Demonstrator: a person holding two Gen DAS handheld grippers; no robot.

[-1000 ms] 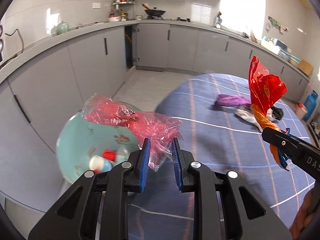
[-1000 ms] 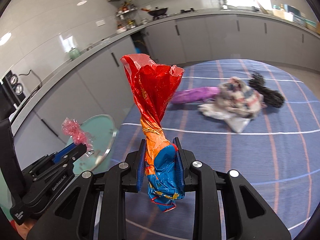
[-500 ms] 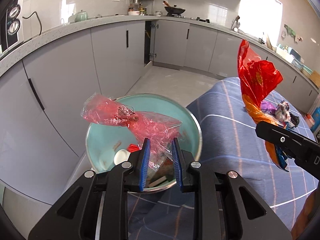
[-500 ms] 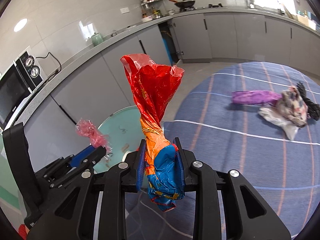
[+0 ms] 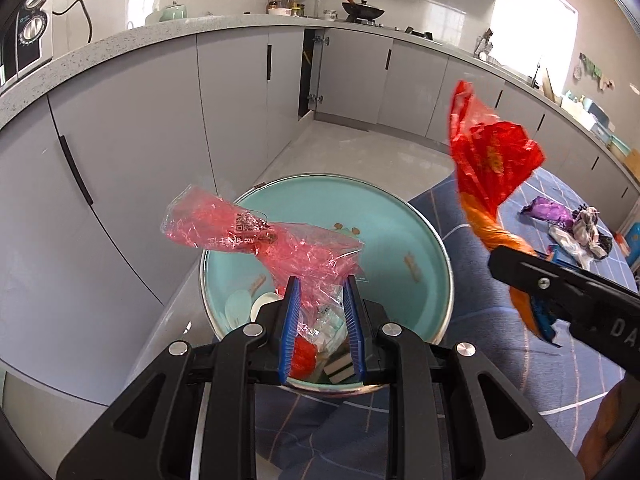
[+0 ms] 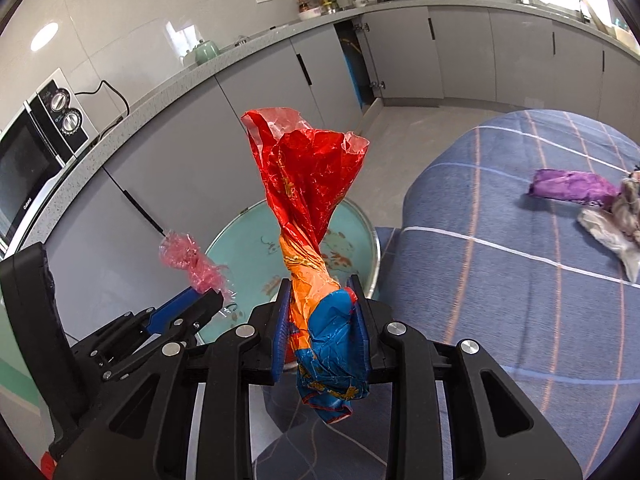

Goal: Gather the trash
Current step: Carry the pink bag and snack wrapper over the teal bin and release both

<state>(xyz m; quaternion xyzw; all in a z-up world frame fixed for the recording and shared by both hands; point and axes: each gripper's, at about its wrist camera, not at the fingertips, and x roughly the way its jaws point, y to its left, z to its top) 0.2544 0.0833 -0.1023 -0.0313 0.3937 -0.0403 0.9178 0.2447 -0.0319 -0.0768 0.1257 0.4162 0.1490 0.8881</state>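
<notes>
1. The left gripper [image 5: 320, 312] pinches a pink wrapper [image 5: 264, 240] between its blue pads; the wrapper fans out toward 11 o'clock, over the bin.
2. The bin [image 5: 424, 240], teal inside with a metal rim, sits directly beneath the left gripper. It holds scraps: something red [image 5: 302, 356], white pieces, a sponge-like block [image 5: 340, 372].
3. The right gripper [image 6: 322, 320] is clamped on a twisted red bag [image 6: 308, 184], whose red top stands up toward 12 o'clock while its orange and blue tail hangs below the pads.
4. In the right wrist view the bin [image 6: 356, 216] lies behind the red bag, partly hidden by it, with the left gripper [image 6: 200, 300] at 9 o'clock.
5. In the left wrist view the right gripper [image 5: 532, 276] enters from 3 o'clock, holding the bag beside the bin's rim, above the blue cloth [image 5: 472, 256].
6. On that cloth, well apart at 3 o'clock, lie a purple wrapper [image 6: 572, 186] and a crumpled pile [image 6: 624, 216].
</notes>
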